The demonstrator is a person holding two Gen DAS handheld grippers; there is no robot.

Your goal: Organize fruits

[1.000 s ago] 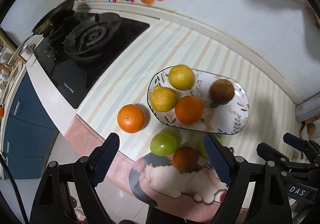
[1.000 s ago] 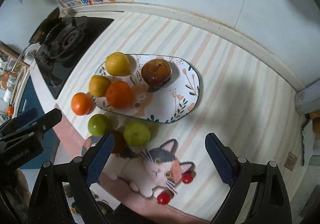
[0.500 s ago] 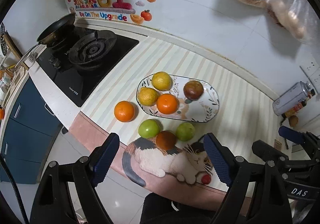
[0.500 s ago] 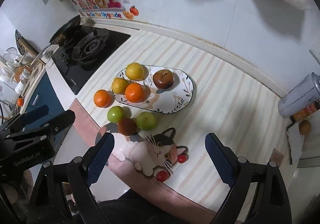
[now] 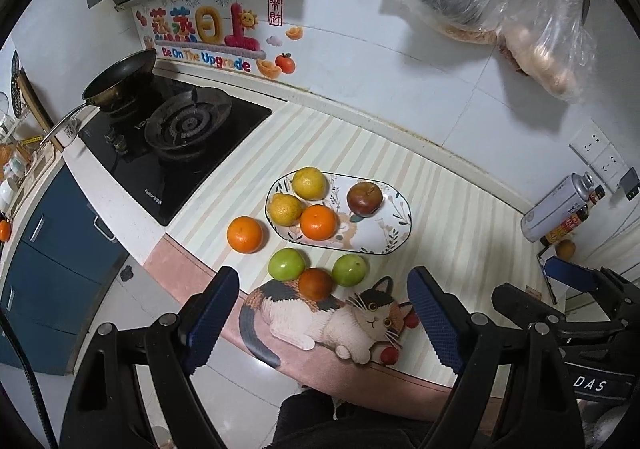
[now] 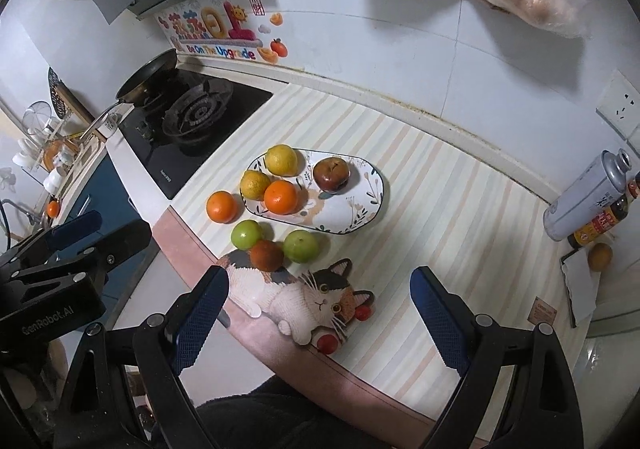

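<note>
An oval patterned plate [image 5: 384, 237] [image 6: 360, 209] on the striped counter holds two yellow citrus fruits [image 5: 309, 183], an orange [image 5: 318, 222] and a dark red apple [image 5: 364, 199]. Beside the plate lie a loose orange [image 5: 245, 234] [image 6: 221, 206], two green apples [image 5: 286, 264] [image 5: 349, 269] and a dark red fruit [image 5: 315, 283] [image 6: 267, 255]. My left gripper [image 5: 322, 315] and right gripper [image 6: 320, 313] are both open and empty, held high above the counter's front edge.
A gas stove [image 5: 176, 153] with a frying pan [image 5: 120, 79] is at the left. A metal can [image 5: 556, 207] and a sauce bottle [image 6: 604, 219] stand at the right. Plastic bags [image 5: 520, 9] hang on the wall. A cat picture [image 5: 340, 317] marks the mat's front.
Both grippers have pulled up and back from the fruit, so the plate and counter look smaller and farther. No fruit has moved.
</note>
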